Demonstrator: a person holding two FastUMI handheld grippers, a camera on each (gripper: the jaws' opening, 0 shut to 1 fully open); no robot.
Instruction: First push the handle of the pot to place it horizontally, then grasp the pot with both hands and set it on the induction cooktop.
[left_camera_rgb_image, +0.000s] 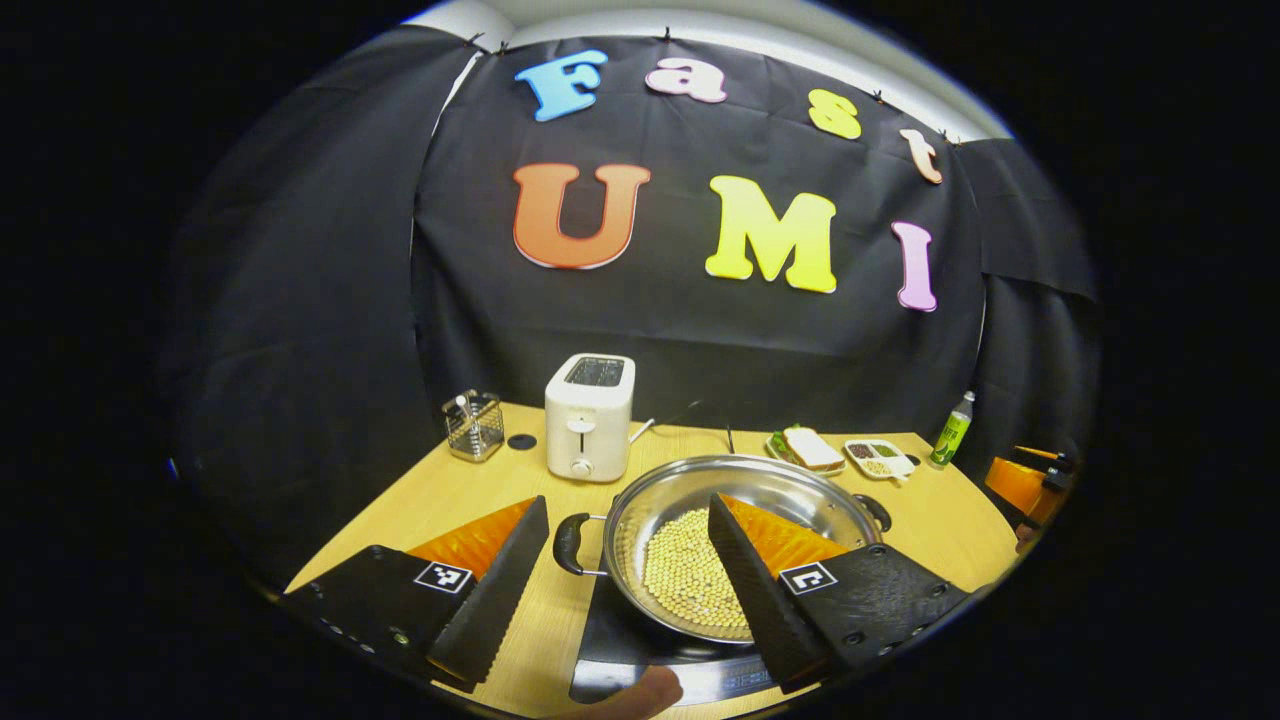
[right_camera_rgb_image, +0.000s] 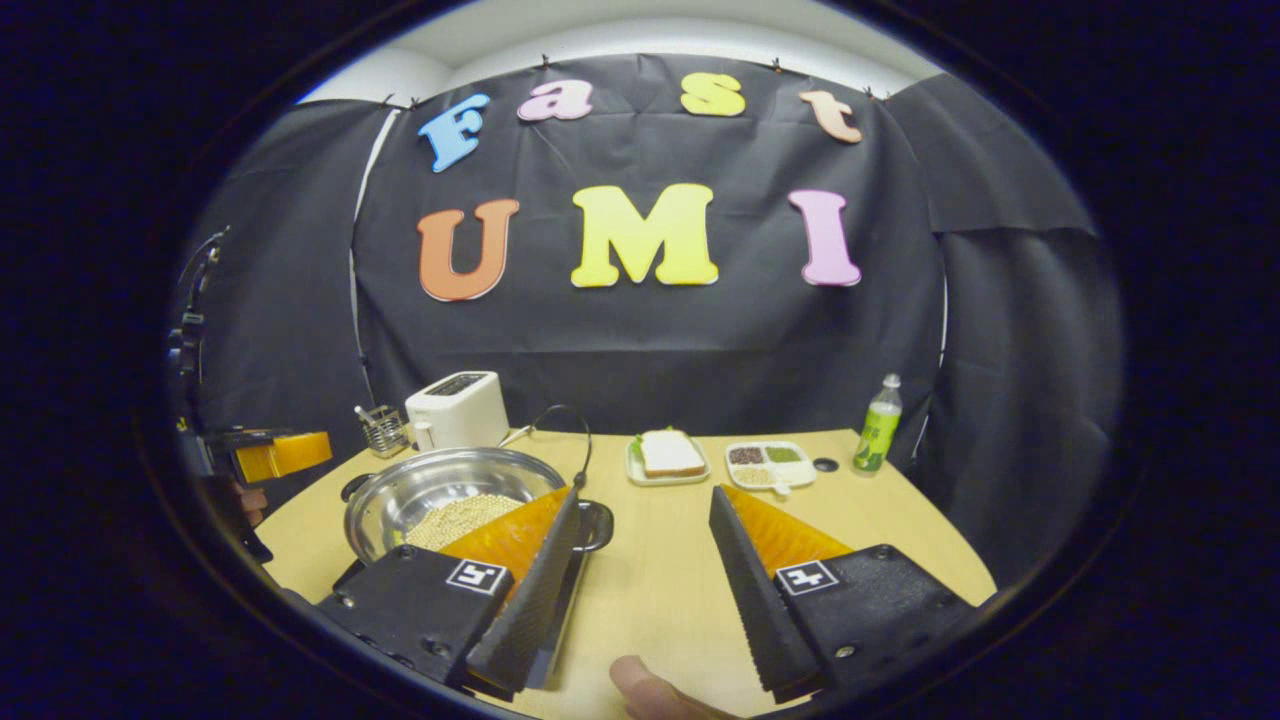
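**A:** Entries for the table (left_camera_rgb_image: 440, 495), left to right, all placed from the pot. What came first?

**B:** Left gripper view. Item one: wire basket (left_camera_rgb_image: 473, 424), well behind the pot and to its left. Item two: white toaster (left_camera_rgb_image: 589, 416), behind the pot's left side. Item three: the pot (left_camera_rgb_image: 800, 490) itself, steel, holding pale beans (left_camera_rgb_image: 680, 575), seated on the black induction cooktop (left_camera_rgb_image: 620, 640). Its near-side handle (left_camera_rgb_image: 568, 543) stuck out level to the left; the second handle (left_camera_rgb_image: 875, 511) showed at the right rim.

**A:** And the left gripper (left_camera_rgb_image: 630, 580)?

**B:** Fingers spread wide, gripping nothing. One finger lay left of the near-side handle over the table, the other reached across the pot's bowl. A fingertip of the holding hand (left_camera_rgb_image: 640, 695) showed at the bottom.

**A:** Past the pot?

**B:** Plate of sandwich (left_camera_rgb_image: 808, 449) behind its right side, then a divided dish (left_camera_rgb_image: 878, 458), then a green bottle (left_camera_rgb_image: 951, 432) farthest right.

**A:** Right gripper view?

**B:** The pot (right_camera_rgb_image: 430, 485) sat at the left. The right gripper (right_camera_rgb_image: 640, 590) had fingers wide apart, empty; its left finger lay over the pot's right handle (right_camera_rgb_image: 597, 525), contact not clear. The other finger was over bare table, well right of the pot. The sandwich (right_camera_rgb_image: 668, 455), the dish (right_camera_rgb_image: 768, 462) and the bottle (right_camera_rgb_image: 877, 425) ran rightward behind.
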